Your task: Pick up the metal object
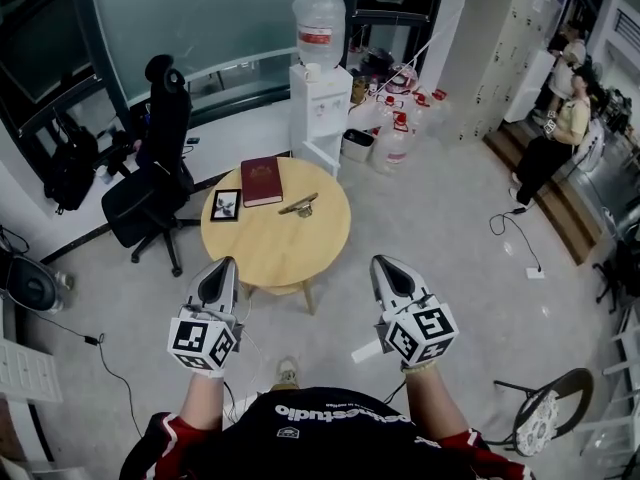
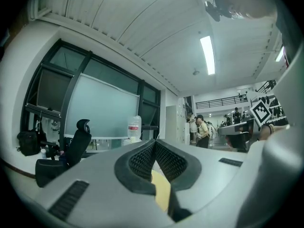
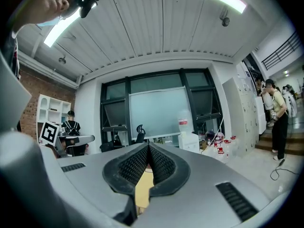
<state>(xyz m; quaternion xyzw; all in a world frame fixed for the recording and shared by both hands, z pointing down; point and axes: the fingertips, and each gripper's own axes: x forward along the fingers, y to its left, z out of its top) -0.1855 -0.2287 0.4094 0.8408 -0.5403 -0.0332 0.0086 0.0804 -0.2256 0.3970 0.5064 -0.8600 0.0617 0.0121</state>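
- The left gripper is held level in front of the person. Its own view shows the black ribbed pads pressed together at the tip, with nothing between them.
- The right gripper is beside it and well apart from it, also level. Its pads meet at the tip too, and it is empty.
- Both grippers point toward a round wooden table. They are on its near side, over the grey floor.
- The metal object lies flat on the far part of the tabletop, just right of a red book. It is clear of both grippers.
- A small dark picture frame lies left of the book, near the table's edge.
- Beyond the table on the left is a black office chair.
- Behind the table is a white water dispenser with a bottle on top. Spare water bottles are on the floor to its right.
- Two people stand at the far right by the steps.
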